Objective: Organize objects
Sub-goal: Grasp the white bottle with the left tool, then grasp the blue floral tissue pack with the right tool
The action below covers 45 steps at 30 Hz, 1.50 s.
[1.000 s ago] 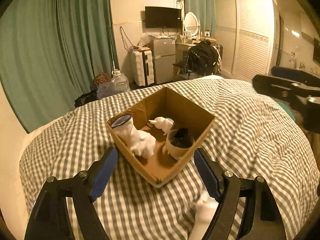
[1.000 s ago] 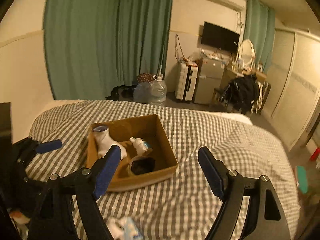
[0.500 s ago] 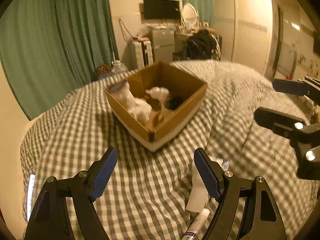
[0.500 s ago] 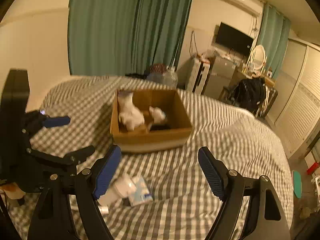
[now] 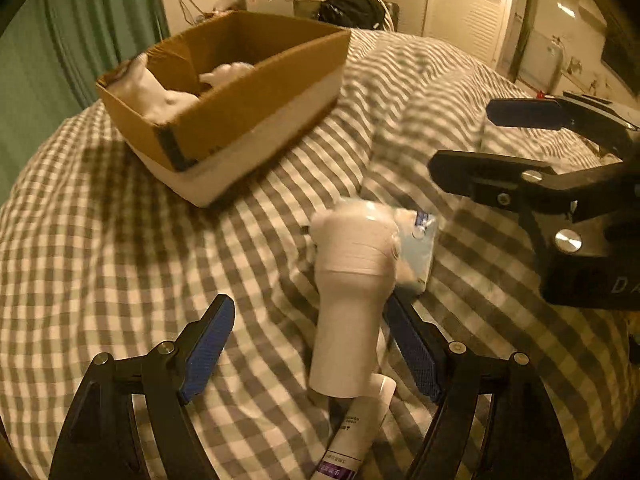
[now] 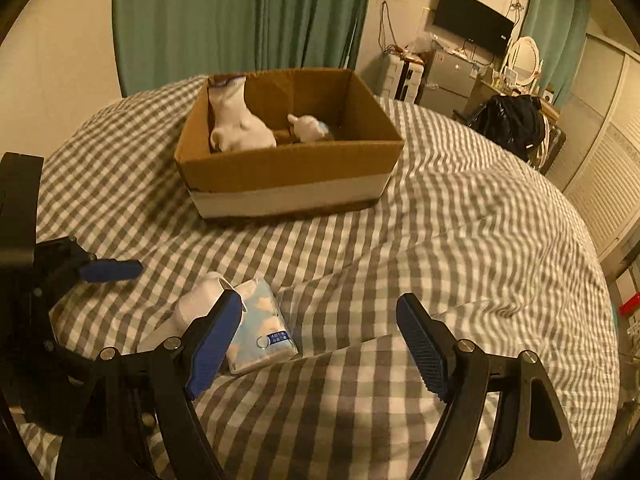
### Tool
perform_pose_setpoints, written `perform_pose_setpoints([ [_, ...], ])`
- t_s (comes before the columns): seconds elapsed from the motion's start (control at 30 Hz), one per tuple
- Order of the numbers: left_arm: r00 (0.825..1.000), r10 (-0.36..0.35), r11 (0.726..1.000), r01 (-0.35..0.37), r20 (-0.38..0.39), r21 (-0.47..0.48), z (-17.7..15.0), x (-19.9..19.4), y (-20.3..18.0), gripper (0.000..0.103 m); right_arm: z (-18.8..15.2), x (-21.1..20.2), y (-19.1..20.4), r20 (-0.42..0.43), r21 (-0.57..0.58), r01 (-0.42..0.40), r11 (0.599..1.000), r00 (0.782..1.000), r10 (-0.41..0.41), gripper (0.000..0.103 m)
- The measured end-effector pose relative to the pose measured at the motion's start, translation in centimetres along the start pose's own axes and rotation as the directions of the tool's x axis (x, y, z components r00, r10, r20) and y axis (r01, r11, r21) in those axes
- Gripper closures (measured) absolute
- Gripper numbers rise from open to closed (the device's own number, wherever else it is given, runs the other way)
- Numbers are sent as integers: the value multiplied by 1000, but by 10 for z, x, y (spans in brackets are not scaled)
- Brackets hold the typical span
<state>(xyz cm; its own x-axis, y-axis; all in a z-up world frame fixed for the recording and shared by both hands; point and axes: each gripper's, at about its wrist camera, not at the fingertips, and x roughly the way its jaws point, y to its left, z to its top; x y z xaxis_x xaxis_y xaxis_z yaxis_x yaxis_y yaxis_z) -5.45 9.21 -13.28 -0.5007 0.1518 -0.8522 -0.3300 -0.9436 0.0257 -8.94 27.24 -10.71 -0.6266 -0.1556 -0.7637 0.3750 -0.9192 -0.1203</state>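
**Both grippers spread over the loose items on the bed**

Going left to right in the left wrist view: the left gripper (image 5: 308,344) hangs low over the checked bed (image 5: 100,248) with its fingers released and wide apart, the white bottle (image 5: 348,300) lying between them, untouched as far as can be told. That placing reads as a line-up for a grasp. A tube (image 5: 352,432) lies at 6 o'clock of the bottle, partly under it, and a tissue pack (image 5: 416,252) rests against it at 2 o'clock. The right gripper (image 6: 320,344) is also released, fingers apart and holding nothing, with the pack near its left finger.

The box (image 5: 240,108) sits at 11 o'clock of the bottle, well apart, open side up, likely the place where things are gathered.

Count: one box with at least two white items inside, one bottle, one tube, one tissue pack, two grippers.
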Motion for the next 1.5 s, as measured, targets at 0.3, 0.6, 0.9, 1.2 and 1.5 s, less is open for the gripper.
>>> perform_pose_setpoints([
  [0.3,987,-120,993,117,-103,-36,2,30,-1,69,-5,13,-4,-38,34,-20,999,999,22,24],
  [0.6,999,-35,995,36,6,-98,0,-11,26,71,-4,19,8,-80,-22,15,1000,997,-16,24],
  [0.9,998,40,987,-31,56,-155,-2,-24,67,71,0,56,48,-220,-150,-60,987,975,26,24],
  [1.2,997,60,983,-49,57,-176,-5,-25,75,71,-3,86,62,-323,-181,-60,982,946,-2,46],
  [1.5,992,95,979,-78,84,-189,-8,-50,71,71,0,39,71,-187,-161,-38,986,982,7,47],
])
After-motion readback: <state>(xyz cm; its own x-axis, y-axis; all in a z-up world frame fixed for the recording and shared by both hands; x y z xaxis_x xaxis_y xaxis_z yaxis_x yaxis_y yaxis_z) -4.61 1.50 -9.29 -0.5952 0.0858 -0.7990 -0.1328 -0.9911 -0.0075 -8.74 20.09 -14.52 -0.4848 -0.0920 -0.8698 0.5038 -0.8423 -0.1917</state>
